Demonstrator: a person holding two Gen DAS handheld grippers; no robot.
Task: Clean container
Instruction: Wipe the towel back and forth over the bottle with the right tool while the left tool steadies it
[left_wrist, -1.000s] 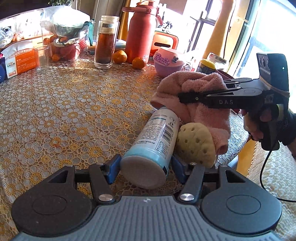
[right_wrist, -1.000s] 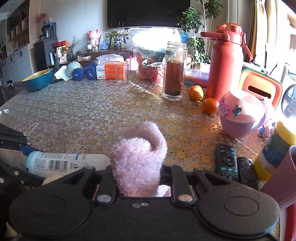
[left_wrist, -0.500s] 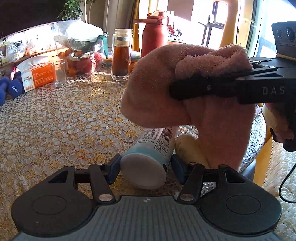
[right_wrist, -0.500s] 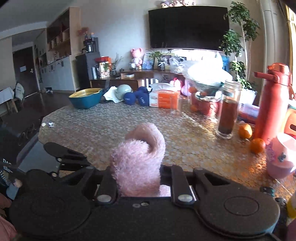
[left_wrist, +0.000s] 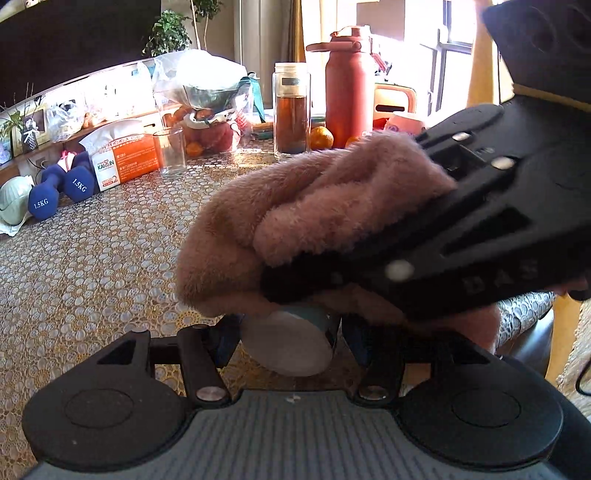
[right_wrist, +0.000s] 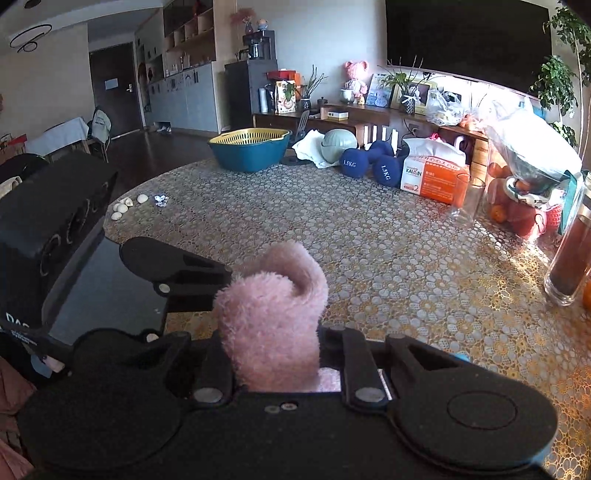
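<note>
In the left wrist view the left gripper is clamped on a bottle lying with its pale base toward the camera, the blue pads pressing its sides at about 9 and 3 o'clock. A pink cloth is draped over the top of the bottle, hiding all but that base, and the right gripper — reaching in from 3 o'clock — is pinched tight on the cloth. In the right wrist view the same cloth stands up between the right gripper's closed jaws, with the left gripper at about 9 o'clock. All of this sits at the near edge of the bench, covered in a lace-patterned sheet. Toward 12 o'clock in the left view stand a glass jar of dark liquid, a red flask and an orange tissue box — with two blue dumbbells at 10 o'clock.
</note>
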